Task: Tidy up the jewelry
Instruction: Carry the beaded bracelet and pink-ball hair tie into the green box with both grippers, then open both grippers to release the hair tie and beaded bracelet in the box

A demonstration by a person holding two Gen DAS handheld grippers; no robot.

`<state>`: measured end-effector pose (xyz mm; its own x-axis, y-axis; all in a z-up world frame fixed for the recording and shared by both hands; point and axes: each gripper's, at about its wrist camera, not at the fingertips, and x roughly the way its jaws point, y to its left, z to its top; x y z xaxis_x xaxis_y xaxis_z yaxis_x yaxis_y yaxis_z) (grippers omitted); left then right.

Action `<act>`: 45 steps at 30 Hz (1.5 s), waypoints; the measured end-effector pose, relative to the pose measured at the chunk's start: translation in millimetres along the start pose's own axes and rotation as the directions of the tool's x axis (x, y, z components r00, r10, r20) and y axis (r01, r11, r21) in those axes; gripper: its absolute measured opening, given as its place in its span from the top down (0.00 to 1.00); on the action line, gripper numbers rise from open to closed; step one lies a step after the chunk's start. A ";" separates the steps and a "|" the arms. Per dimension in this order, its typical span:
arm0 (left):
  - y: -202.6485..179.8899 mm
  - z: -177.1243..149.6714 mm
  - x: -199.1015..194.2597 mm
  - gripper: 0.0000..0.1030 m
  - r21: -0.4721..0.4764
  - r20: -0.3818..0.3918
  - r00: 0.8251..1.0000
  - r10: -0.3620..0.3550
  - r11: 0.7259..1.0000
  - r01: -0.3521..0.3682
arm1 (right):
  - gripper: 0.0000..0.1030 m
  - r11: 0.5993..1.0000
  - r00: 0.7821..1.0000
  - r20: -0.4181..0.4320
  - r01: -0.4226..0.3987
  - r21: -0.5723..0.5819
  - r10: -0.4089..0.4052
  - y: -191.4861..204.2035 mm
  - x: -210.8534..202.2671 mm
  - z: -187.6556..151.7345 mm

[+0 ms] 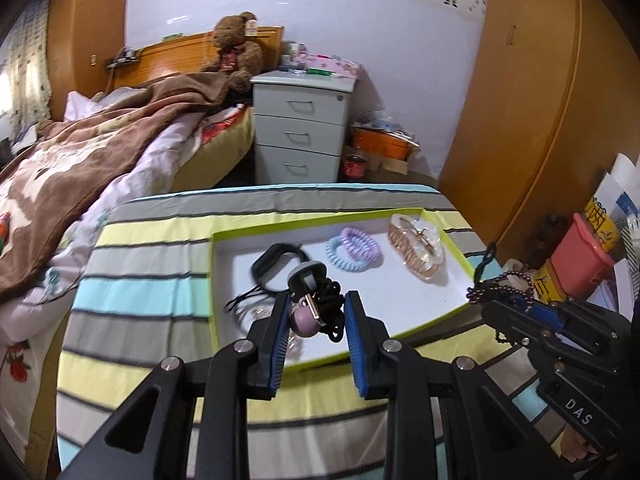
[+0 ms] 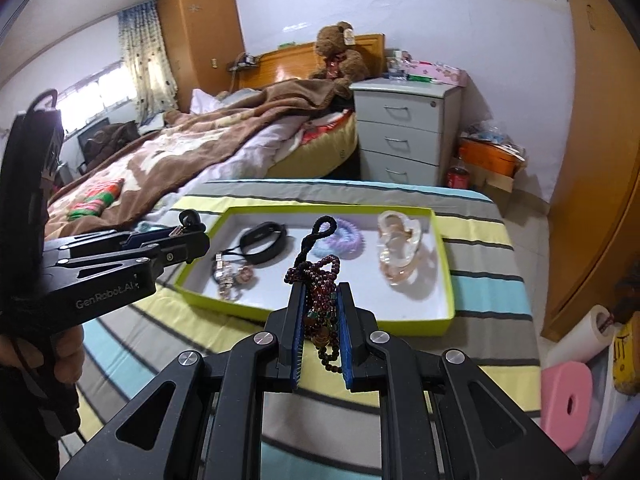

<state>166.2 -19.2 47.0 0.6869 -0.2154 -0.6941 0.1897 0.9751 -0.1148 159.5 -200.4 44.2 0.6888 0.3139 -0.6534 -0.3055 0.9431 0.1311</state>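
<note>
A shallow white tray with a lime-green rim [image 1: 456, 254] [image 2: 448, 280] lies on the striped table. In it are a black band [image 1: 276, 266] [image 2: 262, 240], pastel coil hair ties [image 1: 354, 248] [image 2: 344, 240], a rose-gold watch [image 1: 418, 246] [image 2: 398, 252] and small metal jewelry [image 2: 230, 276]. My left gripper [image 1: 318, 304] is shut on a keychain with a lilac ball and black cord [image 1: 316, 304], held over the tray's front left part. My right gripper [image 2: 320, 300] is shut on a dark red bead bracelet [image 2: 320, 280] [image 1: 500, 286], just off the tray's front edge.
The table is covered by a striped cloth [image 1: 160, 264]. A bed with a brown blanket [image 1: 100, 152] is at the left, a grey drawer unit [image 1: 300, 132] behind, a wooden wardrobe [image 1: 540, 100] at the right. Boxes and a pink tub [image 1: 580, 252] stand at the right.
</note>
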 end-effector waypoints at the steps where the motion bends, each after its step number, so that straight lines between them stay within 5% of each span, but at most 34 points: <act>1: -1.9 3.3 5.2 0.73 0.005 -0.003 1.000 -0.009 1.000 0.009 | 0.85 1.000 1.000 -0.010 0.001 0.003 -0.001 -2.5 4.2 0.9; 17: -12.4 15.1 79.4 0.73 0.019 -0.126 0.987 -0.095 0.995 0.098 | 0.85 1.000 0.986 -0.167 0.022 0.007 -0.020 -36.4 66.2 -1.3; 45: -18.6 7.2 106.8 0.72 0.018 -0.193 0.978 -0.085 0.996 0.090 | 0.85 0.998 0.967 -0.252 0.025 -0.056 -0.039 -48.4 91.6 8.8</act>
<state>241.0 -60.8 -19.9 0.5200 -0.2832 -0.8058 0.2631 0.9507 -0.1643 243.2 -216.3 -15.4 0.5124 0.2397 -0.8246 -0.3244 0.9431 0.0725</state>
